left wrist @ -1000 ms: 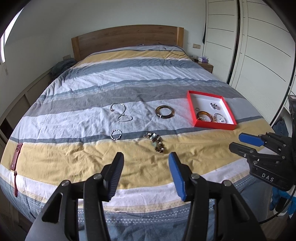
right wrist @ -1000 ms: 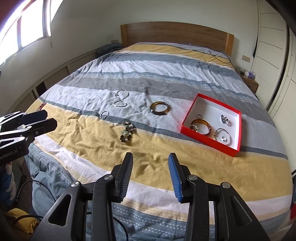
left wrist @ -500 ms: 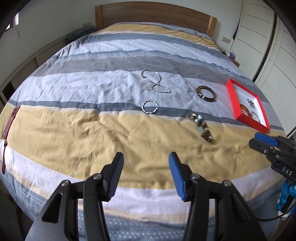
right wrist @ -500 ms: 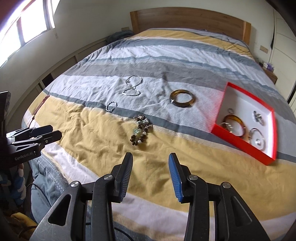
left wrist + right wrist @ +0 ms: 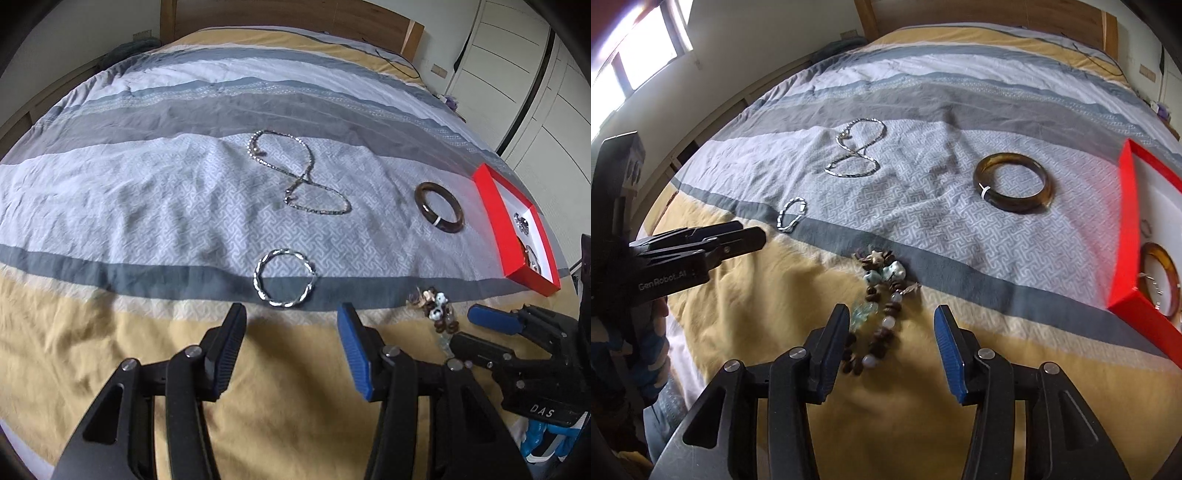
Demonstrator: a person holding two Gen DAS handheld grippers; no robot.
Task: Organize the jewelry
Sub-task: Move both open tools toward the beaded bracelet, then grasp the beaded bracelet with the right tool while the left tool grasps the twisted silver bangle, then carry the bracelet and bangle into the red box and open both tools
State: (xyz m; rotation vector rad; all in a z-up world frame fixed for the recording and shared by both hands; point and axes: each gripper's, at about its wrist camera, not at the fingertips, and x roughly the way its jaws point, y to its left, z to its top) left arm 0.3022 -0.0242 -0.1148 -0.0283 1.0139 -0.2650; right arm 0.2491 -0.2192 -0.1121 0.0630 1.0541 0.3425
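We hold our left gripper (image 5: 291,325) low over the yellow band of the bed (image 5: 147,206), its jaws spread wide with nothing between them. Just ahead of its tips lies the twisted silver bracelet (image 5: 284,277), straddling the dark grey stripe of the cover. Farther ahead, well beyond the bracelet, the silver chain necklace (image 5: 295,173) lies in a loose figure-eight on the patterned pale band. Ahead and to the right of that gripper sits the brown bangle (image 5: 439,207), and past it, at the far right, the red tray (image 5: 495,206) with a few pieces inside that are too small to tell apart in this view.

Our right gripper (image 5: 892,328) is also wide open and holds nothing — the beaded bracelet (image 5: 877,306) of dark, white and pale green beads lies on the yellow fabric right between its spread fingers and stretches on ahead of them. The brown bangle (image 5: 1012,182) rests ahead and to the right of this gripper, with the red tray (image 5: 1128,236) farther right still; an amber bangle (image 5: 1160,278) lies inside it. The left gripper (image 5: 746,236) shows at the left edge of the right wrist view, close to the silver bracelet (image 5: 792,218)
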